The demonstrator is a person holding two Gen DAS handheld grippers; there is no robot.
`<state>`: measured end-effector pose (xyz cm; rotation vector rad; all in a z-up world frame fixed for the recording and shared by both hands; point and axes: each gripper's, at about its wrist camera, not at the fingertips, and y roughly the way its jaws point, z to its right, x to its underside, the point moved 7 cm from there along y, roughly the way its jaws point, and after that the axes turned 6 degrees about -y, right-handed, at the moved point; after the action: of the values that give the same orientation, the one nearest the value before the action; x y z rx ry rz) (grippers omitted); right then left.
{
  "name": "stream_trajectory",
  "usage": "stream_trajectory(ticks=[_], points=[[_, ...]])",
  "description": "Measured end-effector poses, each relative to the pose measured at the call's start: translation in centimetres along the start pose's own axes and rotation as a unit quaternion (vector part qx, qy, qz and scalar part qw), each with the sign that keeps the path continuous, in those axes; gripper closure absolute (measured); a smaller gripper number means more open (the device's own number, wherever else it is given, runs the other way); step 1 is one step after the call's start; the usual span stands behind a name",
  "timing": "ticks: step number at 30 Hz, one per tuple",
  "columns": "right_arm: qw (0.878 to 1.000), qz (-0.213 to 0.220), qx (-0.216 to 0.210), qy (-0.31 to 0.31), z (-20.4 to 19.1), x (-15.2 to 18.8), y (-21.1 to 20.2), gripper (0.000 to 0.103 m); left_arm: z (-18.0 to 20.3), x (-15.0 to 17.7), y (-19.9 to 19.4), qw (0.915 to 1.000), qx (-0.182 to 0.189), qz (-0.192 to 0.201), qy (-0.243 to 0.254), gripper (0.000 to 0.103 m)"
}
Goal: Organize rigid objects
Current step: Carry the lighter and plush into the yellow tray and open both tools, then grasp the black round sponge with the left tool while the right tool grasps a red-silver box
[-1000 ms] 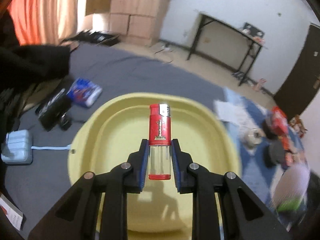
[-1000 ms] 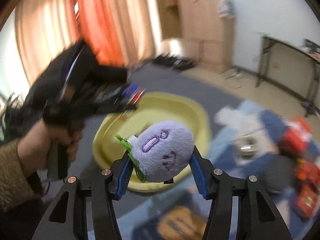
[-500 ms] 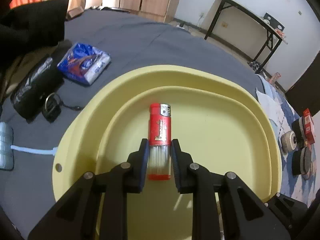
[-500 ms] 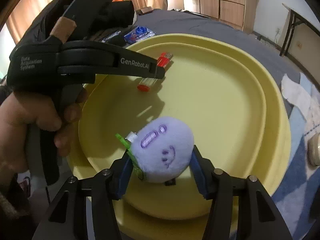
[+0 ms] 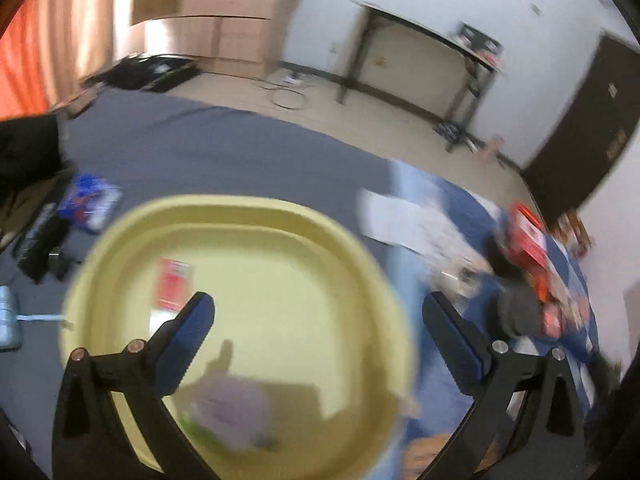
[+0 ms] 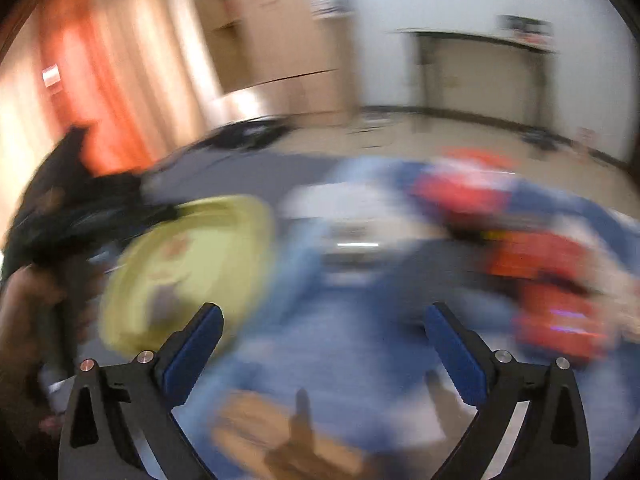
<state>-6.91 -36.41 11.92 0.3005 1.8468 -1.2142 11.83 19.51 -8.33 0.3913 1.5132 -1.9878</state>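
Left wrist view: red lighter (image 5: 173,283) and purple plush toy (image 5: 234,410) are seen lying apart inside the yellow basin (image 5: 372,276). Right wrist view is heavily smeared; only the basin's edge and red packets (image 6: 556,280) are made out. Both were gripped a second ago. Left gripper (image 5: 316,320) and right gripper (image 6: 322,328) jaws are opening, nothing between them.

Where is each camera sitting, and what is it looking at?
Left wrist: rides on the left gripper, looking down at the yellow basin; its opening fingers show, nothing between them.
Right wrist: rides on the right gripper, facing the blue mat; its opening empty fingers and the person's other hand show.
Both see the basin with the red lighter.
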Motion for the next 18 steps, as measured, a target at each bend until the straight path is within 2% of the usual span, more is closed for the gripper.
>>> stream_trajectory(ticks=[2,4,8,11,13,18], points=[[0.998,-0.003,0.050,0.027,7.0,1.4,-2.2,0.000,5.1,1.6,0.9,0.9987,0.029,-0.024,0.033,0.000],[0.998,0.009,0.063,0.029,11.8,2.5,-4.4,0.000,10.1,3.7,1.7,0.9946,0.057,-0.048,0.073,0.000],[0.993,-0.009,0.109,0.031,19.6,4.8,-6.5,0.000,16.3,5.9,3.3,0.9886,0.050,-0.055,0.131,0.000],[0.994,0.000,0.098,0.039,21.8,5.6,-8.3,0.000,18.8,6.7,4.8,0.9849,0.037,-0.060,0.158,0.000],[0.996,0.001,0.088,0.031,21.9,5.6,-7.6,0.000,19.9,7.2,5.6,0.9821,0.022,-0.065,0.176,0.000],[0.993,-0.033,0.109,0.007,25.2,7.6,-5.9,0.000,20.5,7.4,7.1,0.9793,-0.010,-0.062,0.193,0.000]])
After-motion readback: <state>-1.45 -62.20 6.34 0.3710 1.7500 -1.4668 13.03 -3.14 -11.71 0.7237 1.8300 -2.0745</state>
